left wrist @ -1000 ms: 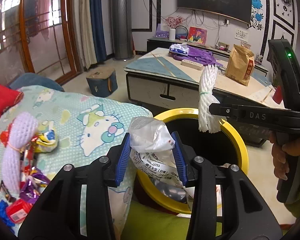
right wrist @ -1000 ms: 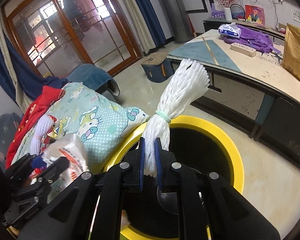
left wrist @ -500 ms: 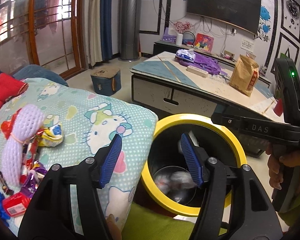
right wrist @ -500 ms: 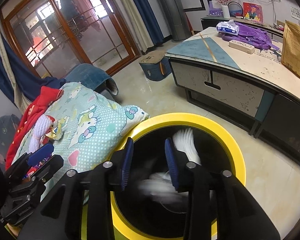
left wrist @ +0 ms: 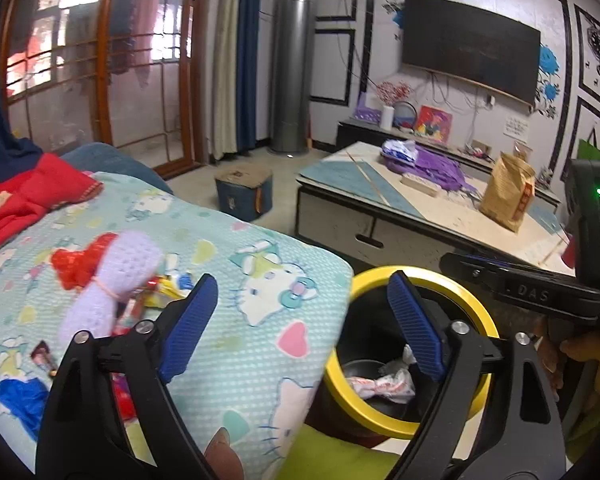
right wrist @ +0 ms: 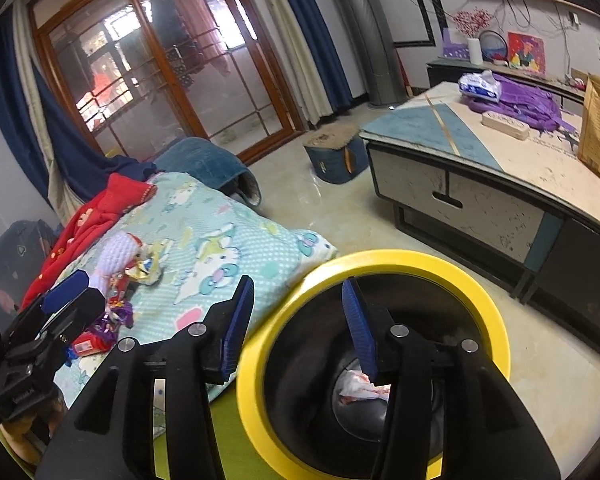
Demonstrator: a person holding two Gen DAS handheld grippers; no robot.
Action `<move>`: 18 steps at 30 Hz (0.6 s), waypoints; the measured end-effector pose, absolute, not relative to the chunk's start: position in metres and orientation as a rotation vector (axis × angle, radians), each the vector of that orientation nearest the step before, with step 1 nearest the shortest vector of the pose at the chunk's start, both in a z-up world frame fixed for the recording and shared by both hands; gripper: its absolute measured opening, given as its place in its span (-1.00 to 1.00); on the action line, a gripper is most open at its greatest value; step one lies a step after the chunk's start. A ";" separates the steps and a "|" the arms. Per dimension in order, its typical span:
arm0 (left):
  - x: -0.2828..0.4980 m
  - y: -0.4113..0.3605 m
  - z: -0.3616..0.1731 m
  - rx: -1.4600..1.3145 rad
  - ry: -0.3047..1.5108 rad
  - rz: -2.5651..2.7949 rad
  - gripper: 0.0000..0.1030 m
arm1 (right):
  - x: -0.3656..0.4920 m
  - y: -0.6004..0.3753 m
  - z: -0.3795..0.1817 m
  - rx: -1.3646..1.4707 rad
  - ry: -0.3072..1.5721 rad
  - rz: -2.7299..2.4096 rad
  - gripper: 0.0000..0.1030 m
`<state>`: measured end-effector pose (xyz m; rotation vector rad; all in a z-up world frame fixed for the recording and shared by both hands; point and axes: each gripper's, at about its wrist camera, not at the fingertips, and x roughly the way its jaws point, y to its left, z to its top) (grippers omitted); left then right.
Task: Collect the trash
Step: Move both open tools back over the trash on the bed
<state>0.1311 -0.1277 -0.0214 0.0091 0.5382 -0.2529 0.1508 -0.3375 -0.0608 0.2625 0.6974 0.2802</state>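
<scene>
A black bin with a yellow rim [left wrist: 416, 276] [right wrist: 380, 264] stands beside the Hello Kitty blanket [left wrist: 240, 320]. Crumpled white wrappers [left wrist: 380, 384] [right wrist: 360, 388] lie at its bottom. My left gripper [left wrist: 304, 320] is open and empty, over the blanket's edge and the bin's left rim. My right gripper [right wrist: 296, 320] is open and empty above the bin's left rim; it shows at the right of the left wrist view [left wrist: 540, 292]. A white foam net [left wrist: 112, 292] [right wrist: 114, 256] and a pile of colourful wrappers [left wrist: 156, 296] [right wrist: 112, 320] lie on the blanket.
A red garment [left wrist: 24, 200] [right wrist: 92, 220] lies at the blanket's far end. A low coffee table [left wrist: 440, 216] [right wrist: 500, 184] stands behind the bin with a brown paper bag [left wrist: 508, 192] and purple cloth [right wrist: 528, 100]. A small blue stool [left wrist: 244, 196] sits on the floor.
Both grippers opened and dropped their loads into the bin: the left let go of the white plastic wrapper, the right the foam net. Both then swung left toward the blanket.
</scene>
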 end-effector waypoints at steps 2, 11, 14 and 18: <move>0.129 -0.121 -0.018 -0.002 0.530 -0.235 0.67 | 0.146 -0.332 -0.055 0.253 0.672 0.295 -0.07; 0.113 -0.083 -0.006 -0.058 0.479 -0.140 0.78 | 0.124 -0.295 -0.030 0.189 0.576 0.369 0.13; 0.108 -0.071 -0.003 -0.070 0.462 -0.118 0.78 | 0.120 -0.284 -0.027 0.168 0.566 0.381 0.20; 0.100 -0.053 0.002 -0.091 0.435 -0.077 0.78 | 0.117 -0.269 -0.025 0.145 0.566 0.398 0.21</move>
